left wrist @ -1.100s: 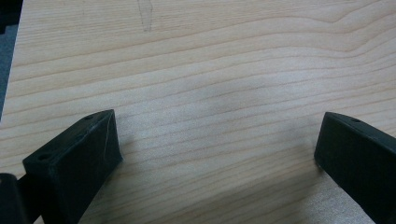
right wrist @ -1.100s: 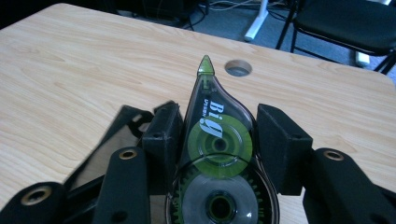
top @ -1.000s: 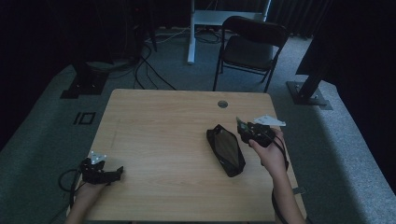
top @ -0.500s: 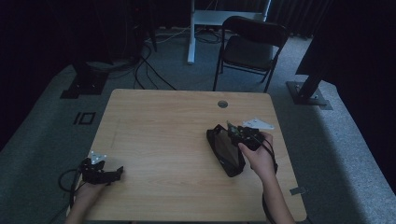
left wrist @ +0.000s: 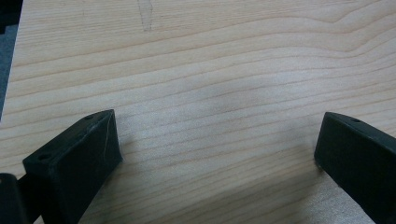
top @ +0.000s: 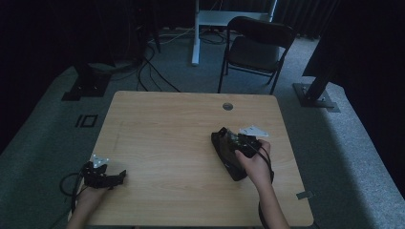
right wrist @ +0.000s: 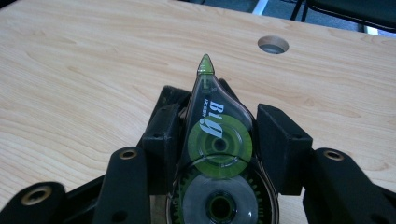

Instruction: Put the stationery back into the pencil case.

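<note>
- The left hand-held gripper [top: 102,175] is resting at the bench's [top: 172,133] near-left corner, its jaws standing wide apart over bare wood.
- A black pouch [top: 228,153] is lying right of centre.
- The right hand-held gripper [top: 241,143] is hovering over the pouch, clamping a green correction tape dispenser [right wrist: 217,154] whose tip is pointing forward.

Green-and-clear correction tape [right wrist: 219,154], black jaws, pale wood-grain table [top: 162,138], black pouch [top: 224,155]

Bare table [left wrist: 210,70] is lying open ahead of and between the left gripper [left wrist: 217,149] jaws. A black pouch [top: 228,157] is sitting directly beneath the right gripper [right wrist: 219,140].
</note>
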### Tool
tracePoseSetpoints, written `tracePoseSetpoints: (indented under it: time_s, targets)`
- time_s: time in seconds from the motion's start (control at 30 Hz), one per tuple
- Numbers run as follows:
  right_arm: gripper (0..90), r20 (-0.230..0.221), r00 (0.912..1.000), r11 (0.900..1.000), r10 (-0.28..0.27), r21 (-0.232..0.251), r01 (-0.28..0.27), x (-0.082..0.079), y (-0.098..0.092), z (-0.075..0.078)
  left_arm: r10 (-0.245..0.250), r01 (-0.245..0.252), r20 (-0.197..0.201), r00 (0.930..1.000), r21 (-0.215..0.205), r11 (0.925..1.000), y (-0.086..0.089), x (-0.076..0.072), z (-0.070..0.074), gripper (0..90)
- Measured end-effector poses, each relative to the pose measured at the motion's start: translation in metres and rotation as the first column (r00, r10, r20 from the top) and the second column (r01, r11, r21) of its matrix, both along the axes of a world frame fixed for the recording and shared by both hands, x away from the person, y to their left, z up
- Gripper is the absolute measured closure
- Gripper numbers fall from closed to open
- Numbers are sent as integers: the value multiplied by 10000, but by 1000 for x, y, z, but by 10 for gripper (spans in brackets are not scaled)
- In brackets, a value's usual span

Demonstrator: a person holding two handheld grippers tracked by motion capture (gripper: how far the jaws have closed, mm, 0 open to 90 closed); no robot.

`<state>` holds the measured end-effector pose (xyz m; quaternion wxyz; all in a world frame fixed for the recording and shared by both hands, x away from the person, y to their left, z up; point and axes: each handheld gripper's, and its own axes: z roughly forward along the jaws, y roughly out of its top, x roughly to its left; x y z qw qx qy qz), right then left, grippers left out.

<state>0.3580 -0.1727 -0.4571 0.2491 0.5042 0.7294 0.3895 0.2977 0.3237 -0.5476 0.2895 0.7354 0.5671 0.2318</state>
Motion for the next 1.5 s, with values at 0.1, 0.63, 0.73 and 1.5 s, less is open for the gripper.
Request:
tracePoseSetpoints:
  time_s: [0.1,0.63,0.73,1.5]
  targets:
    - [506,-147,9998,9999,-93,-59,93,1,3,-5,-7,7,-7,10000,5,10000,0,0,0,4]
    - [506,-1100,9939,9995,-49,-331,13,10,12,-24,-1,1,-2,10000,-4,10000,0,0,0,4]
    - [506,-1263,9919,9993,-130,-351,87,13,12,-27,-11,11,-11,10000,8,10000,0,0,0,4]
    - [506,-2022,9787,9970,-365,-743,219,25,18,-34,-11,11,-9,10000,7,10000,0,0,0,4]
